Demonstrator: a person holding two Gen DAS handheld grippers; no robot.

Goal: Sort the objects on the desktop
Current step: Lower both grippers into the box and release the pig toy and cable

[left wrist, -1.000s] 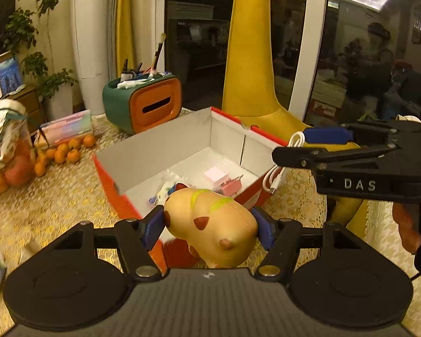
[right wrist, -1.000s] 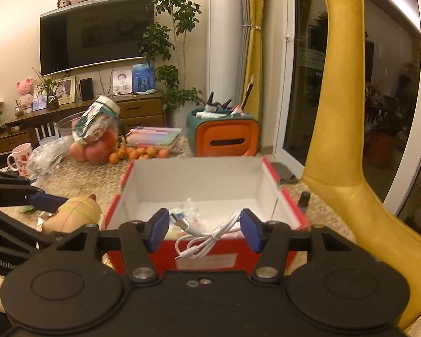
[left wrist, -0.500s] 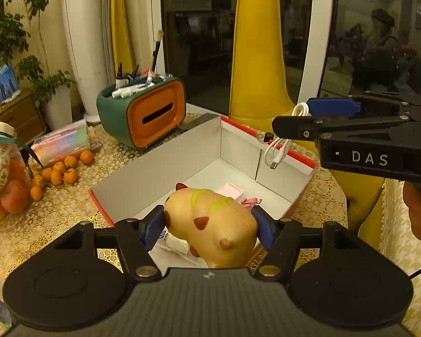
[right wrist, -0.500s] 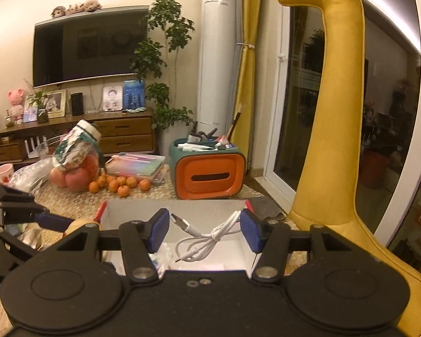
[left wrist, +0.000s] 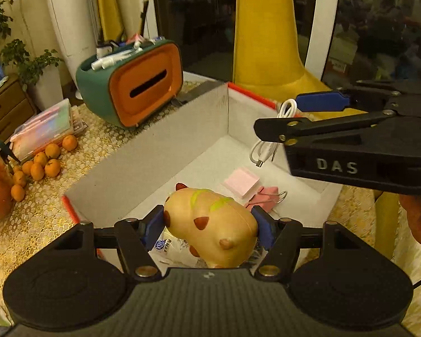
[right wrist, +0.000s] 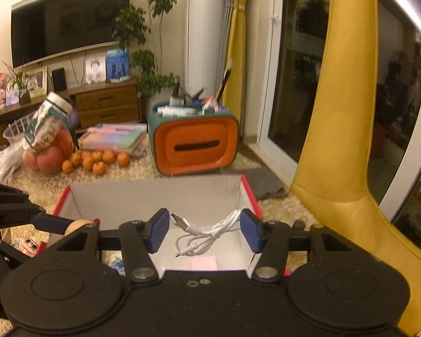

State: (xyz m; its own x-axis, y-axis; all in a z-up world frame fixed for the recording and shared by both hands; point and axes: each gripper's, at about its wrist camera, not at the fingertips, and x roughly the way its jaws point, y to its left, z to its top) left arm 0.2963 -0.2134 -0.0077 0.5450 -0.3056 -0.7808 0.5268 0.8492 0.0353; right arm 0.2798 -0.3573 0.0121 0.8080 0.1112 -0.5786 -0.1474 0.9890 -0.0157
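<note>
Our left tool [left wrist: 207, 226] grips a smooth, rounded tan squeeze toy with brown spots [left wrist: 210, 224] above the red-edged grey cardboard box [left wrist: 154, 151]. At two o'clock, our right tool [right wrist: 205, 230] pinches a coiled white rubbery cable [right wrist: 202, 233] over the box.

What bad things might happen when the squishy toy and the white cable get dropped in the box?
The squishy toy in the left gripper hangs over the pink clips and pink notepad, so it may land on them and shove them about. The white cable dangles loosely in the right gripper; a loop might catch a pad, or drape over the box wall instead of falling inside.
</note>
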